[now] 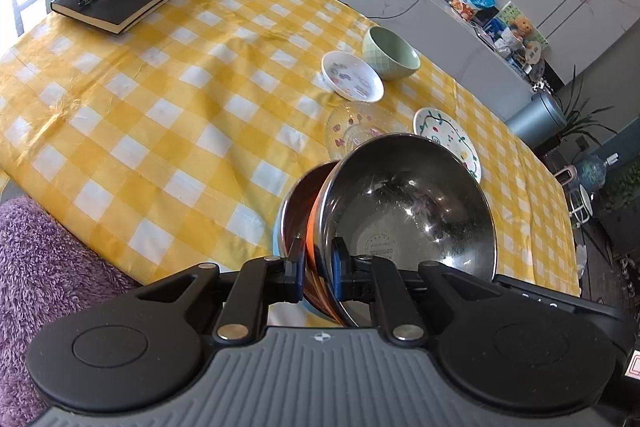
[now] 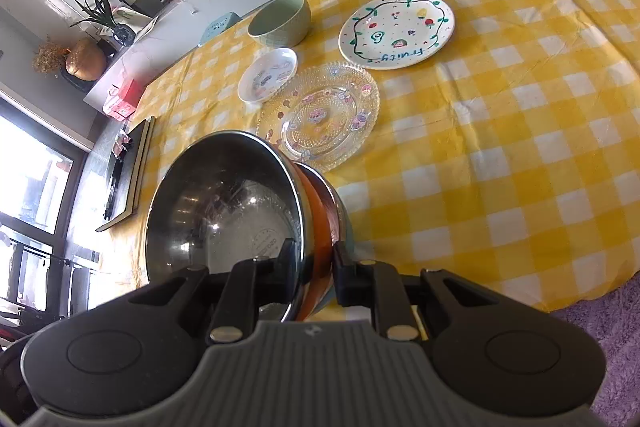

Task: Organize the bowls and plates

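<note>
L gripper (image 1: 318, 269) and R gripper (image 2: 314, 267) each pinch the rim of the nested bowl stack (image 1: 408, 211), from opposite sides. Stack: steel bowl (image 2: 224, 203) innermost, nothing in it; orange-walled bowl (image 2: 322, 211) outside it. Stack sits tilted, directly ahead of both grippers. Beyond it on the checked cloth (image 2: 520, 131): glass plate (image 2: 324, 115), "Fruity" plate (image 2: 396, 31), small saucer (image 2: 268, 75), green bowl (image 2: 280, 19), all with no contents.

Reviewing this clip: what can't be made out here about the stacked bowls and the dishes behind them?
- Nested metal bowls: how many are stacked; both views show only rims, the top bowl hides the rest.
- Left gripper and right gripper: whether the stack touches the tablecloth; gripper bodies block it.
- Glass plate: near edge, left view, behind the stack.
</note>
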Motion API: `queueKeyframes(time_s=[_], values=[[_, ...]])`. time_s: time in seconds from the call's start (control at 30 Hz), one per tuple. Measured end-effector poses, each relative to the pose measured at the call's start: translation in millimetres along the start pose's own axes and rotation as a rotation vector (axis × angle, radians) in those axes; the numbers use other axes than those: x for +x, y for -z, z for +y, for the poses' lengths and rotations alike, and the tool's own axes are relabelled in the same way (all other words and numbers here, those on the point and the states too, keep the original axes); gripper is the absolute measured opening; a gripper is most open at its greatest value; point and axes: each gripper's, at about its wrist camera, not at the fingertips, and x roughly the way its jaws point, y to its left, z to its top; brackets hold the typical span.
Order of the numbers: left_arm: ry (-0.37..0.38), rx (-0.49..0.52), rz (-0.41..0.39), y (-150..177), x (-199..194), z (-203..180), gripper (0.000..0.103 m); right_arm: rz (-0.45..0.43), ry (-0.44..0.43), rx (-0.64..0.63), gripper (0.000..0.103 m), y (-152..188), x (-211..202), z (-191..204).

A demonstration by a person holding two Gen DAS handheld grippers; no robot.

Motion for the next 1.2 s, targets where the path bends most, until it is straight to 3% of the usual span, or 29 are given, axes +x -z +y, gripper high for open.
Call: queueKeyframes(time_s=[0.6,0.8,0.9,0.97,1.07,1.2], values=[[-0.035,0.026,-0.017,-5,8,1,0.02,-0.035,0.041,-0.06,0.022,-4,10,6],[-0.034,0.035,-0.091,-11,-4,3,0.021,-0.069,0.041,-0.057,0.021,-4,3,4],[-0.033,0.049,-0.102,-13,-4,3,0.021,-0.092,0.039,-0.05,0.016,-5,0,4],[-0.034,0.052,-0.095,-12,-1,3,0.015,-0.099,0.036,-0.05,0.006,-5,-1,3],[-0.03,0.058,-0.076,-11,5,4,0.008,-0.109,0.034,-0.052,0.001,-5,-3,3],[-0.03,0.064,-0.063,-8,7,4,0.008,-0.123,0.028,-0.051,0.0,-5,-4,2]])
